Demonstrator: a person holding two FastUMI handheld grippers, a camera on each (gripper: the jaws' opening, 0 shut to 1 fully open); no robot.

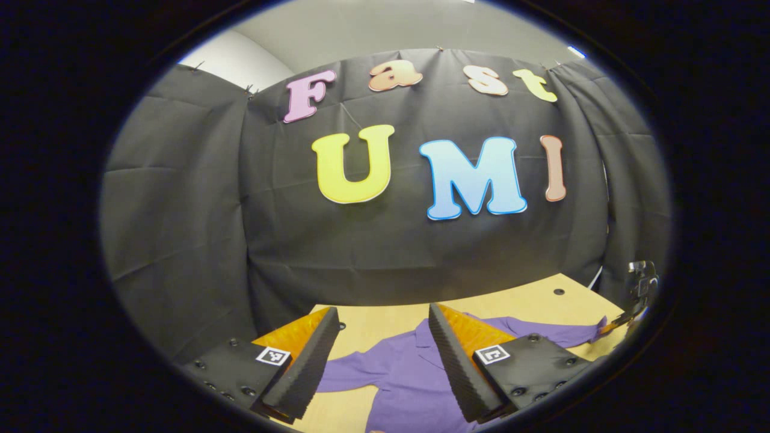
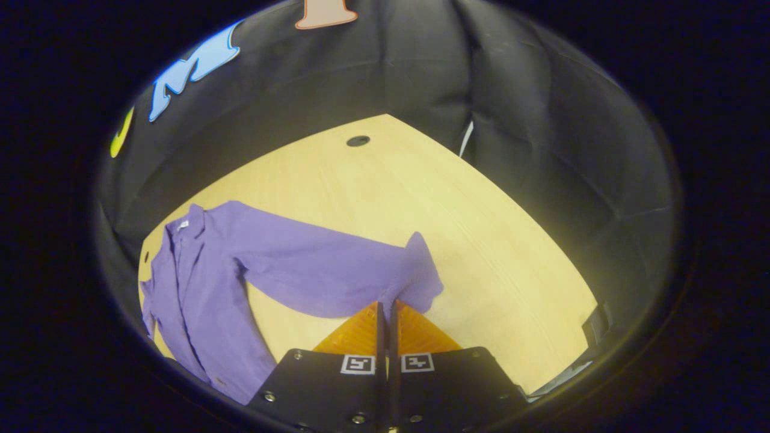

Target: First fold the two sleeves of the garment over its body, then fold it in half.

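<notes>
A purple long-sleeved shirt (image 2: 198, 282) lies flat on the wooden table (image 2: 481, 228), collar toward the booth wall. One sleeve (image 2: 313, 270) stretches out sideways from the body. My right gripper (image 2: 386, 304) is shut on that sleeve's cuff (image 2: 421, 270), which bunches up around the fingertips. In the left gripper view the shirt (image 1: 397, 373) spreads below my left gripper (image 1: 382, 313), which hovers open over the body near the collar with nothing between its fingers. The same sleeve (image 1: 553, 332) runs right to the other gripper (image 1: 639, 288) at the table's edge.
Black cloth walls close the booth behind and on both sides. The table has a small dark hole (image 2: 358, 141) near its far corner, and bare wood lies right of the sleeve. A dark strap or clamp (image 2: 595, 328) sits at the table's right edge.
</notes>
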